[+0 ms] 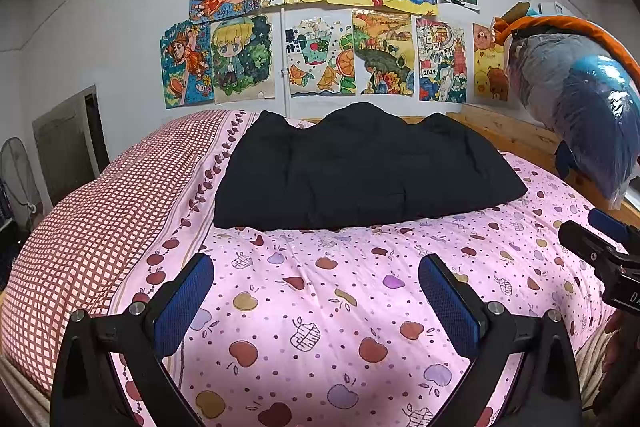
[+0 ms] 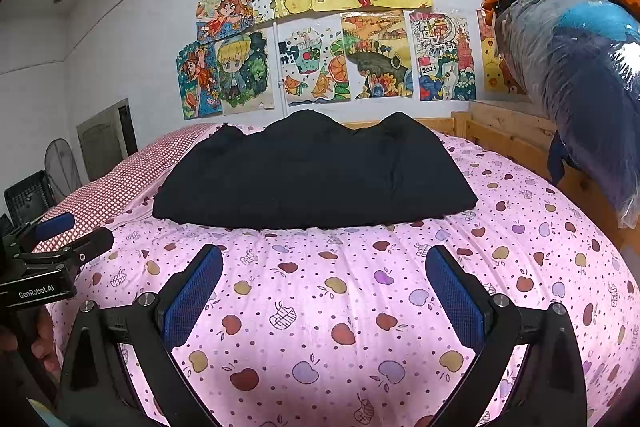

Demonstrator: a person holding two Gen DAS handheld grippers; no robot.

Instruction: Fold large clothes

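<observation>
Black garment (image 1: pixel 360 167) lying folded mid-bed on pink quilt (image 1: pixel 320 307), near headboard (image 1: pixel 508 135). Left gripper (image 1: pixel 316 291) and right gripper (image 2: pixel 324 287) gaping, empty, hovering short of near hem, likely lined up for next fold.

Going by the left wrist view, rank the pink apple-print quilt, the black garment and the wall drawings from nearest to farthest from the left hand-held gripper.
1. Pink apple-print quilt: directly under and between the open fingers of the left hand-held gripper.
2. Black garment: lying flat on the quilt, straight ahead.
3. Wall drawings: on the white wall beyond the bed.
</observation>
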